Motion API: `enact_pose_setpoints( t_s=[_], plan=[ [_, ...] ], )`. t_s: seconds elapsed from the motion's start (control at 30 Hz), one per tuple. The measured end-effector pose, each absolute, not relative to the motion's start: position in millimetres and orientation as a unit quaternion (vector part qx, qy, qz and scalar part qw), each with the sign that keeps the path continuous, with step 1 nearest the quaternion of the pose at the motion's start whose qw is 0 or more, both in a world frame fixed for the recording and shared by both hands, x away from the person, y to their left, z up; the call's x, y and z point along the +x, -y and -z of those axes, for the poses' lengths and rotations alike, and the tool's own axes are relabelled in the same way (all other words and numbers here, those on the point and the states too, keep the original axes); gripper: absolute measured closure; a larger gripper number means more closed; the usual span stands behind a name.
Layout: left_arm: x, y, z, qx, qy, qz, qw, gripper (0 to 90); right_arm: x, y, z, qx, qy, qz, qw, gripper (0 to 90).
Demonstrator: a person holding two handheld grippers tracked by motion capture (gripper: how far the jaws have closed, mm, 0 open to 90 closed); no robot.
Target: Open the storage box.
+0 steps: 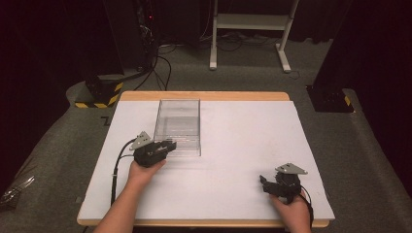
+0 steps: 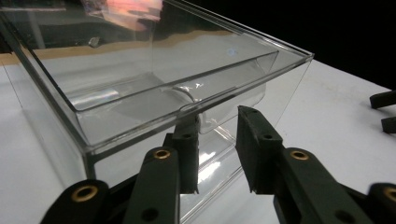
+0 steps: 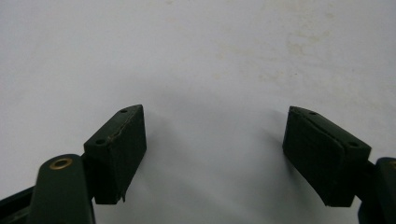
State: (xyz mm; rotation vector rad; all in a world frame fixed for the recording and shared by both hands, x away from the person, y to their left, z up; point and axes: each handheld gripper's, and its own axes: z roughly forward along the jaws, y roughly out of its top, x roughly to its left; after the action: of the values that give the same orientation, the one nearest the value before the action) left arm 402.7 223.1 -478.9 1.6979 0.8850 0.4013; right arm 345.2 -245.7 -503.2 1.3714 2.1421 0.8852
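Observation:
A clear plastic box (image 1: 177,127) with a drawer inside stands on the white table (image 1: 243,145), left of centre. My left gripper (image 1: 170,144) is at the box's near end. In the left gripper view the box (image 2: 140,79) is close up, and my left gripper (image 2: 217,140) has its jaws partly closed on either side of a clear curved pull (image 2: 205,119) on the drawer front; a gap still shows beside the right pad. My right gripper (image 1: 263,183) rests near the table's front right corner. Its jaws (image 3: 215,140) stand wide open over bare table.
The table's wooden edge (image 1: 204,95) runs along the back. On the floor beyond stand a white desk frame (image 1: 250,29), a yellow-and-black striped base (image 1: 99,94) at back left and a black base (image 1: 330,99) at right. My right gripper's jaw tips (image 2: 385,112) show far right.

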Motion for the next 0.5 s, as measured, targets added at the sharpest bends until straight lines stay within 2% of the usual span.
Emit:
enact_pose_setpoints(
  t_s=[0.13, 0.5],
  plan=[
    [403.2, -227.3, 483.1, 0.712, -0.369, -0.165, 0.574, 74.2, 345.2, 245.8, 503.3, 0.495, -0.776, -0.32, 0.224, 21.8],
    [403.3, -234.7, 488.4, 0.705, -0.353, -0.151, 0.596, 79.1, 344.8, 245.4, 503.3, 0.496, -0.775, -0.32, 0.225, 22.0]
  ],
)
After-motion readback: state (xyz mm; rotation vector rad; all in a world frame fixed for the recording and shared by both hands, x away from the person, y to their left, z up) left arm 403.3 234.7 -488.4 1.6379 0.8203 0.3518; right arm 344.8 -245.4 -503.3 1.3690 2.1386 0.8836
